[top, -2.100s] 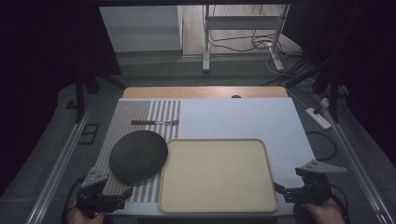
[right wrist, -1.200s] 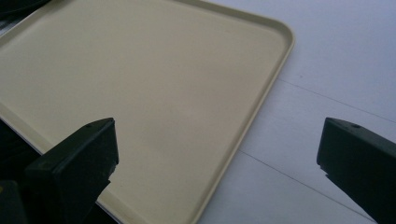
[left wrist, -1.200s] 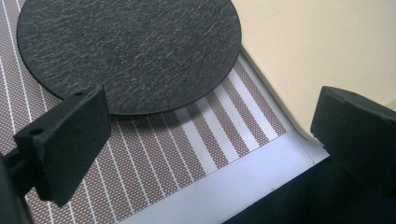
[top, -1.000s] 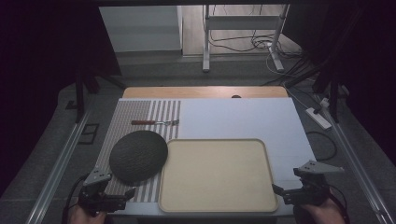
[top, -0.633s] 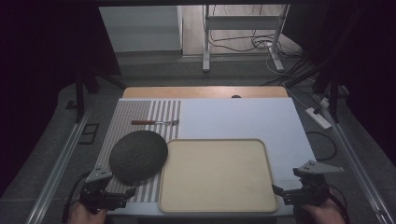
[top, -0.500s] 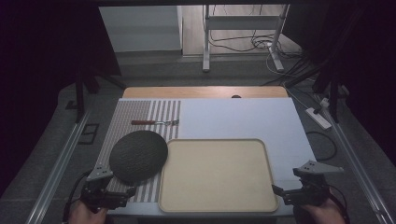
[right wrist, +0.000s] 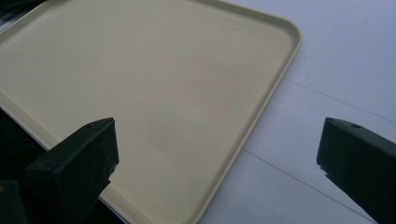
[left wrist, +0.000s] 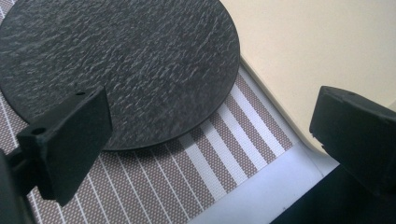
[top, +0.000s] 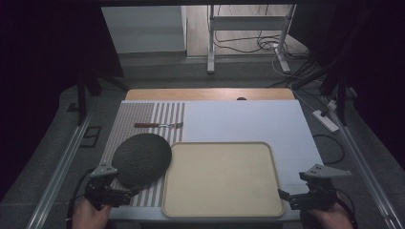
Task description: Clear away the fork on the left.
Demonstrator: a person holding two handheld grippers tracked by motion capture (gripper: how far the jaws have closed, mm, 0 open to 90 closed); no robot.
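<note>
Two tools sat wide open and empty at the table's near edge: your left tool (top: 128,194) by the dark round plate (top: 142,159), your right tool (top: 286,196) beside the cream tray (top: 222,179). Nothing looked started; next probably meant reaching for the plate.

A round dark slate plate (top: 141,159) lies flat on the striped placemat (top: 157,119), its edge just beside the empty beige tray (top: 223,179), with a red-handled fork (top: 158,125) farther back.
</note>
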